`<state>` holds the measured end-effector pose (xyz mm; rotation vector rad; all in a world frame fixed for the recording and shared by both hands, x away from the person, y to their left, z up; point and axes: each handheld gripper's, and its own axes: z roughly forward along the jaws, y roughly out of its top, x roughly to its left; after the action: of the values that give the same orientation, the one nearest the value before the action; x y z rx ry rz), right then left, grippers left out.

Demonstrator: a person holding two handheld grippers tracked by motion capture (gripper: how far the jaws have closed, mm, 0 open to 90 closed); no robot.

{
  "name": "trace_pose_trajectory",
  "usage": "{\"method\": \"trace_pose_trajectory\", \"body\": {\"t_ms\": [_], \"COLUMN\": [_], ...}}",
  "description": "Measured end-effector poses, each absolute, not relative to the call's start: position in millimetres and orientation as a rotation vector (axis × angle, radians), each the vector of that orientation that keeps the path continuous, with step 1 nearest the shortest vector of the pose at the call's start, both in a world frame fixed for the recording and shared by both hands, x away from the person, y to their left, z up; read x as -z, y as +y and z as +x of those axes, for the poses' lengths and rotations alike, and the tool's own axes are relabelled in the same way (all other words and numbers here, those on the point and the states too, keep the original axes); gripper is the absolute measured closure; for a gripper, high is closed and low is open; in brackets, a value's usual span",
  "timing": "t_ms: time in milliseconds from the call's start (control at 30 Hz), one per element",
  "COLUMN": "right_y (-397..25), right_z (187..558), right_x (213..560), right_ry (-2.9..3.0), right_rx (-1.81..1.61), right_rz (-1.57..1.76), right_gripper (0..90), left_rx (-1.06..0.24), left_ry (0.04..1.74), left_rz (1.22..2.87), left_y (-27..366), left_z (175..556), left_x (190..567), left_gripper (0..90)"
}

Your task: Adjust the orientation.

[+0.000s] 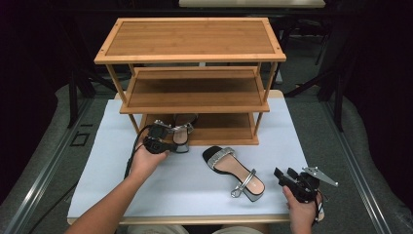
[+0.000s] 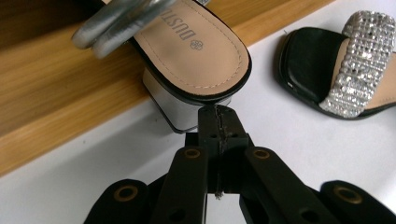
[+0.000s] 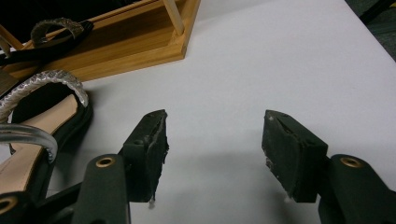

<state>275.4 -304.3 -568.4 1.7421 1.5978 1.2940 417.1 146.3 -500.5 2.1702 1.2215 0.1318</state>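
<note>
Two grippers in play. Left gripper (image 1: 171, 138), forearm stretched forward from the bottom edge, sits at the heel of the sandal (image 1: 182, 131) lying on the rack's bottom shelf (image 1: 224, 131) with its heel overhanging; jaws pressed together, tips just touching the heel (image 2: 180, 109), nothing between them. Right gripper (image 1: 285, 174) held low near the table's (image 1: 122, 146) front right corner, jaws spread wide, empty. Second sandal (image 1: 234, 171) lies on the table between both hands.
</note>
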Motion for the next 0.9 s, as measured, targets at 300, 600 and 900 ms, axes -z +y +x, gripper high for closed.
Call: {"method": "trace_pose_trajectory", "body": {"t_ms": [300, 600, 900], "right_y": [-304.4, -303.7, -297.5], "right_z": [275.3, 274.9, 271.3], "right_x": [568.1, 568.1, 562.3], "right_ry": [1.598, 1.596, 1.653], "right_rx": [-1.297, -1.288, -1.222], "right_rz": [1.738, 1.732, 1.678], "right_gripper": [39.9, 39.9, 39.9], "left_rx": [-0.126, -0.119, -0.08], "left_ry": [1.227, 1.223, 1.192], "left_rz": [2.181, 2.143, 2.039], "left_y": [143.3, 147.9, 183.4], "left_z": [420.2, 417.6, 390.7], "left_x": [502.9, 506.0, 503.3], "left_gripper": [90.0, 87.7, 84.4]}}
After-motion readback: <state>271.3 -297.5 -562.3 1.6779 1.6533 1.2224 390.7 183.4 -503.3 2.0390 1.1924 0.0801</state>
